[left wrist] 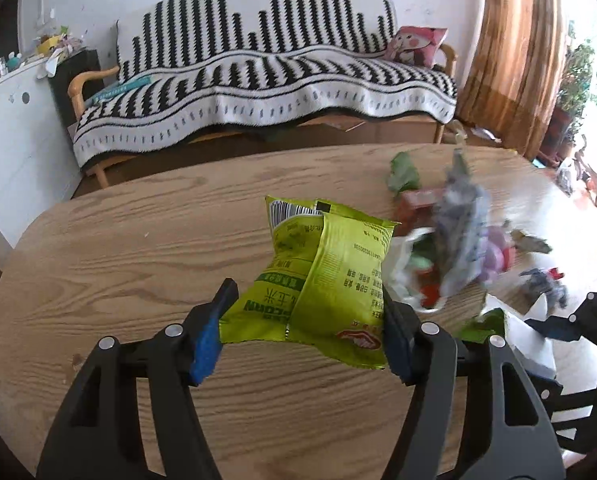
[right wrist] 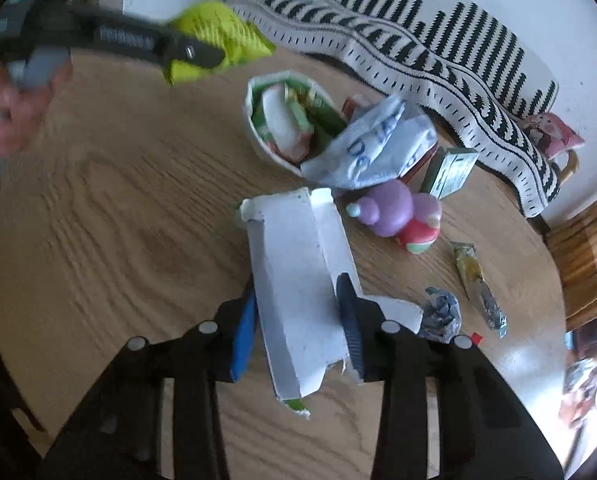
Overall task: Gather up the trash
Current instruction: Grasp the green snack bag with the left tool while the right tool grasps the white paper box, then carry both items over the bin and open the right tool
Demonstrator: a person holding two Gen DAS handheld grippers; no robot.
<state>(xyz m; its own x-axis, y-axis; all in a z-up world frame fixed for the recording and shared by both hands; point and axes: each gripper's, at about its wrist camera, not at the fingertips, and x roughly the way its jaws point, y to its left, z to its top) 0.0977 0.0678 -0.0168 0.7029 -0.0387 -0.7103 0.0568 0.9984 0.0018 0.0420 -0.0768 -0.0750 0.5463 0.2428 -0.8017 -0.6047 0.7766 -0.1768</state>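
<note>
My left gripper [left wrist: 304,328] is shut on a yellow-green snack bag [left wrist: 322,276] and holds it above the wooden table [left wrist: 138,248]. The bag and that gripper also show in the right wrist view [right wrist: 218,36] at top left. My right gripper [right wrist: 298,320] is shut on a flattened white carton [right wrist: 298,280], lifted over the table. A white paper bowl [right wrist: 254,100] full of wrappers stands further on, with a white-blue plastic bag [right wrist: 374,144] leaning on it. The same pile is blurred in the left wrist view [left wrist: 450,248].
A purple and red toy [right wrist: 398,216], a small green box [right wrist: 450,172], a yellow wrapper strip [right wrist: 476,284] and a crumpled blue-grey wrapper [right wrist: 442,312] lie on the table [right wrist: 98,220]. A striped sofa [left wrist: 266,72] stands behind it, curtains [left wrist: 510,52] at right.
</note>
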